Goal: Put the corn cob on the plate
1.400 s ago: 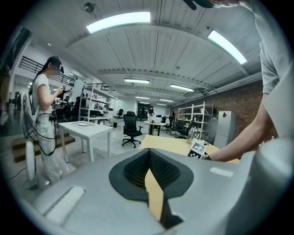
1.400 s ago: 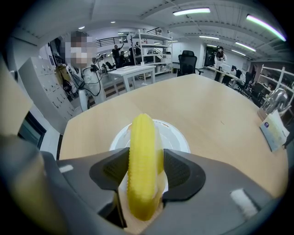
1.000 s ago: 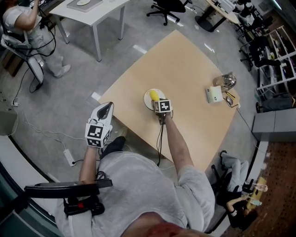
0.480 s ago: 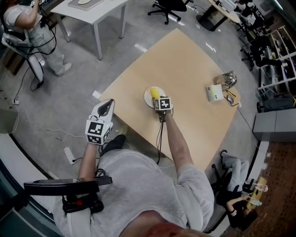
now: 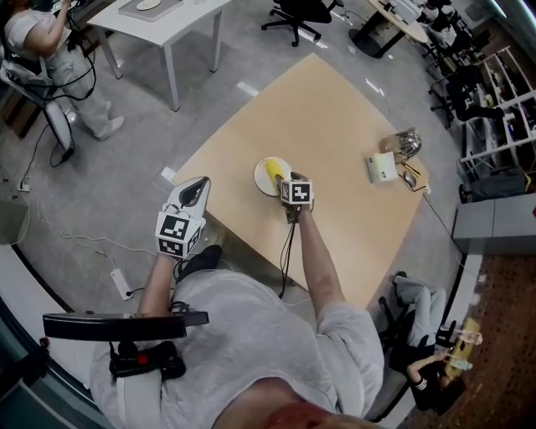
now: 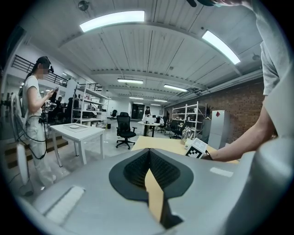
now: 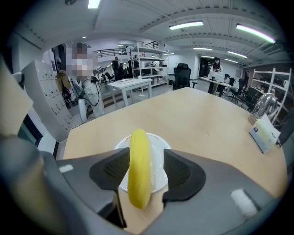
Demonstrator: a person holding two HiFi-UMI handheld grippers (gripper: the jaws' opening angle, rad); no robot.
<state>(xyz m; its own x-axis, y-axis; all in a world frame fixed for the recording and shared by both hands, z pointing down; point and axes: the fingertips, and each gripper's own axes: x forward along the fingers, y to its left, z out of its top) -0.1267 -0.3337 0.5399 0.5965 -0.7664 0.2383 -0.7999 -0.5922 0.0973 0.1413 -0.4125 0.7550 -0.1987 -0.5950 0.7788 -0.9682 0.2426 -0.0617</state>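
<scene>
Head view: high up, looks steeply down on the big light wooden table (image 5: 335,126)
Left gripper view: low beside the table, faces across the room
Right gripper view: close above the round white plate (image 7: 157,148)
Shared: table top

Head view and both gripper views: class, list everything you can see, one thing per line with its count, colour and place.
corn cob: 1, yellow, lying over the plate, between the right claw's jaws
plate: 1, white, on the table near its front edge
table: 1, light wood, centre
card stand: 1, white, at the table's far right
glass vessel: 1, clear, behind the card stand
desk: 1, white, on the floor at upper left
power strip: 1, white, on the floor at left
bystander: 1, light clothes, upper left
left claw: 1, grey, off the table's edge, jaws together, empty
right claw: 1, grey, over the plate, jaws apart either side of the corn cob
</scene>
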